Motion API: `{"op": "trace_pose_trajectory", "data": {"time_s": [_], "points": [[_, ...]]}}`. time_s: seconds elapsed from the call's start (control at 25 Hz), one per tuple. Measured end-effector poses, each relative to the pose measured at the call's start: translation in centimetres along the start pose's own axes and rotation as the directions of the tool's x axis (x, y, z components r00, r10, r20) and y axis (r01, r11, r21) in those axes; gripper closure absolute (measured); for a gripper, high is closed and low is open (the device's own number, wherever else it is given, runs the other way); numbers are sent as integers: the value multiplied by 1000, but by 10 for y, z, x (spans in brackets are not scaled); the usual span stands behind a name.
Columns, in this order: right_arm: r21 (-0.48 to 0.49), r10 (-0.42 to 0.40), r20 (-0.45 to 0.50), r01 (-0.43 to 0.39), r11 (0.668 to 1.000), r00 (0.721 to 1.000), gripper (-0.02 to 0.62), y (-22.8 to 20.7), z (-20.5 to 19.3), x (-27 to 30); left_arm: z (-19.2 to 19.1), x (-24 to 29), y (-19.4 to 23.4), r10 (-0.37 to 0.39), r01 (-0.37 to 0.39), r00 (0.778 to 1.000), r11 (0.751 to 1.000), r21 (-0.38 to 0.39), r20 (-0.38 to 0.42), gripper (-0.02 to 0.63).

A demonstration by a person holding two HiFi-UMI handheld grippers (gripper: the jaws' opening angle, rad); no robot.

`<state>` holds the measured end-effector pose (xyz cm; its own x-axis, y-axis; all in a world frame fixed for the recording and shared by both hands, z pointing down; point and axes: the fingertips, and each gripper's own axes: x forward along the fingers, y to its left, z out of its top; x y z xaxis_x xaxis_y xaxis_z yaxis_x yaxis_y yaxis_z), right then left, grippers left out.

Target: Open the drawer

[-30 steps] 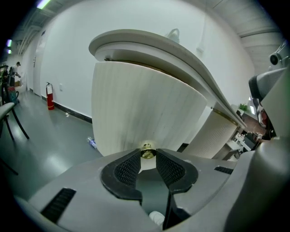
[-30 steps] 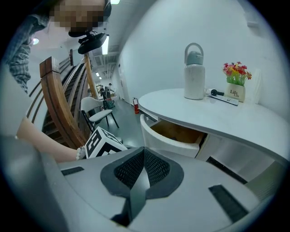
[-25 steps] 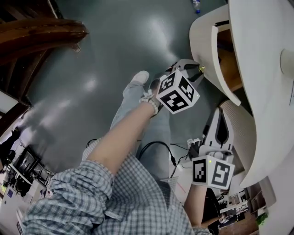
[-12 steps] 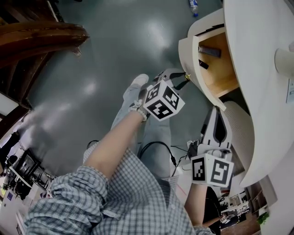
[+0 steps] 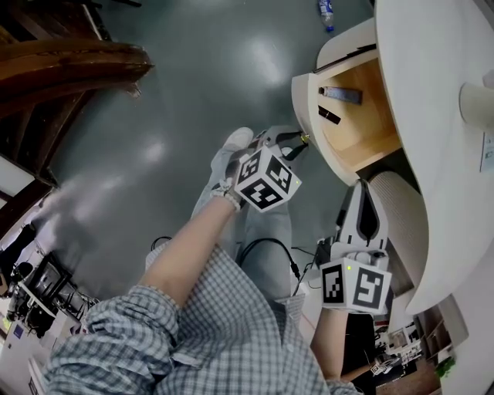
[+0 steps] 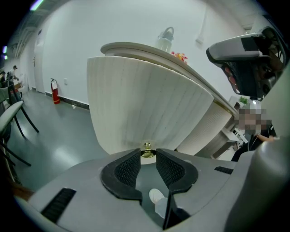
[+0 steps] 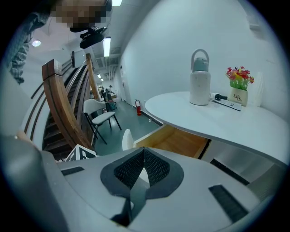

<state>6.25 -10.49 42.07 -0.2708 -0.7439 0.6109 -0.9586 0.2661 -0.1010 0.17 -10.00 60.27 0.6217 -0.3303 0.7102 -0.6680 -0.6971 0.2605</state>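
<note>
One brass knob (image 6: 147,149) is clamped in the left gripper (image 6: 147,155); the drawer (image 5: 306,91), partly drawn out, lies straight ahead along the jaws. The right gripper (image 7: 143,154) is closed, empty, and farther from the knob.

In the head view, the back of the drawer (image 5: 359,127) is hidden under the desk top (image 5: 432,116) at two o'clock. Two things (image 5: 340,95) inside are too small to name. At one o'clock the edge cuts a bottle (image 5: 329,11).
</note>
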Motion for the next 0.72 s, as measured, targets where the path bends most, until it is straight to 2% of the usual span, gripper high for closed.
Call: {"op": "trace_pose_trajectory", "data": {"time_s": [0.52,0.72], "points": [[4,1,15,-1,1000,1000,586,4,13,1,-19,-14,-3,17,-18,999,999,-33,-31,494],[5,-2,20,2,1000,1000,587,6,18,1,-23,-18,1,20,-20,999,1000,-3,-35,494]]}}
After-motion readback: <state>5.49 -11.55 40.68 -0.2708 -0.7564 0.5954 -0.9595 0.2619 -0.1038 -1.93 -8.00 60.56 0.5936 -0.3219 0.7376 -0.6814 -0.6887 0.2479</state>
